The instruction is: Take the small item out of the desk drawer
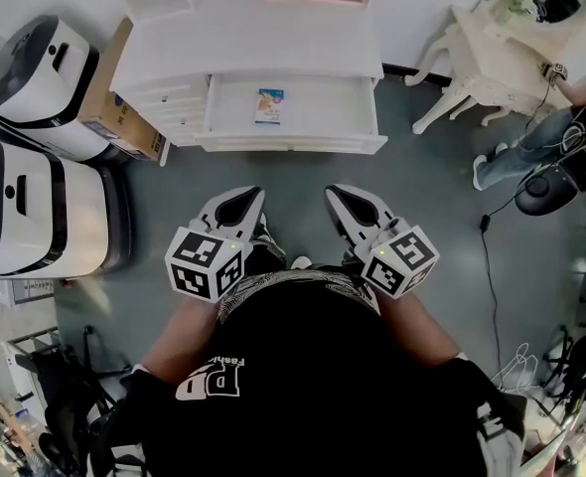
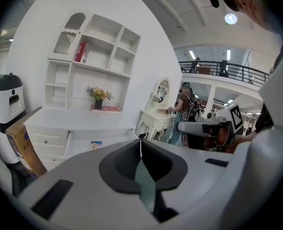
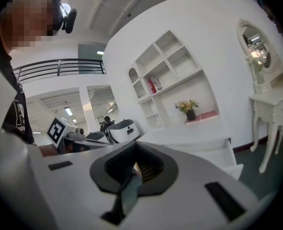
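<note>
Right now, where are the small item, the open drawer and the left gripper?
small item (image 1: 269, 105): head view, middle of its printed face.
open drawer (image 1: 293, 144): head view, front rim.
left gripper (image 1: 249, 197): head view, tips of its closed jaws.

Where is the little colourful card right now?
In the head view, the little card lies flat inside the open drawer of the white desk, a bit left of the drawer's middle.
</note>
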Tool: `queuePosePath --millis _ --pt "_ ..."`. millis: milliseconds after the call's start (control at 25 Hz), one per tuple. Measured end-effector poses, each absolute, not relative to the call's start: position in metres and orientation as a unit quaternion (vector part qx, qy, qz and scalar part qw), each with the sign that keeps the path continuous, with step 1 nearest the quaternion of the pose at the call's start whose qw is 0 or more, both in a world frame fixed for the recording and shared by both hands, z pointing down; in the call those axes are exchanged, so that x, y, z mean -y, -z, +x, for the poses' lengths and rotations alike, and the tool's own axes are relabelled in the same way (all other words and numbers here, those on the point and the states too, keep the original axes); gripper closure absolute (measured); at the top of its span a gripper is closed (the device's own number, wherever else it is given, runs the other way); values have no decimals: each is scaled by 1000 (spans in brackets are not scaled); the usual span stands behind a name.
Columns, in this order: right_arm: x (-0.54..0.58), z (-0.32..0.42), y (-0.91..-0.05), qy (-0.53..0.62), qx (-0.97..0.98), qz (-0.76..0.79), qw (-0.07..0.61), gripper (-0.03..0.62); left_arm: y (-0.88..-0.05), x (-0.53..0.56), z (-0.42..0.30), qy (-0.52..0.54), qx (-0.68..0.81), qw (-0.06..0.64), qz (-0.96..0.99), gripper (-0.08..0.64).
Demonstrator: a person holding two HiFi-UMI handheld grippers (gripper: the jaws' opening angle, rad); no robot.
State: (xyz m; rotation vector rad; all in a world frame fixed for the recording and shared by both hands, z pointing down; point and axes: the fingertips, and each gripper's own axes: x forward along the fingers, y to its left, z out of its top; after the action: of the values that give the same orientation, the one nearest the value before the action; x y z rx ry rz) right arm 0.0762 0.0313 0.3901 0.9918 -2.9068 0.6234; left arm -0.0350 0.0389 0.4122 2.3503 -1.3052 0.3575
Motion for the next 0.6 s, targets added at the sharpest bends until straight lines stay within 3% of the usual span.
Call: queuePosePath --millis 600 --pt "72 52 -400 -203 916 345 34 583 -421 79 -67 -130 458 213 853 543"
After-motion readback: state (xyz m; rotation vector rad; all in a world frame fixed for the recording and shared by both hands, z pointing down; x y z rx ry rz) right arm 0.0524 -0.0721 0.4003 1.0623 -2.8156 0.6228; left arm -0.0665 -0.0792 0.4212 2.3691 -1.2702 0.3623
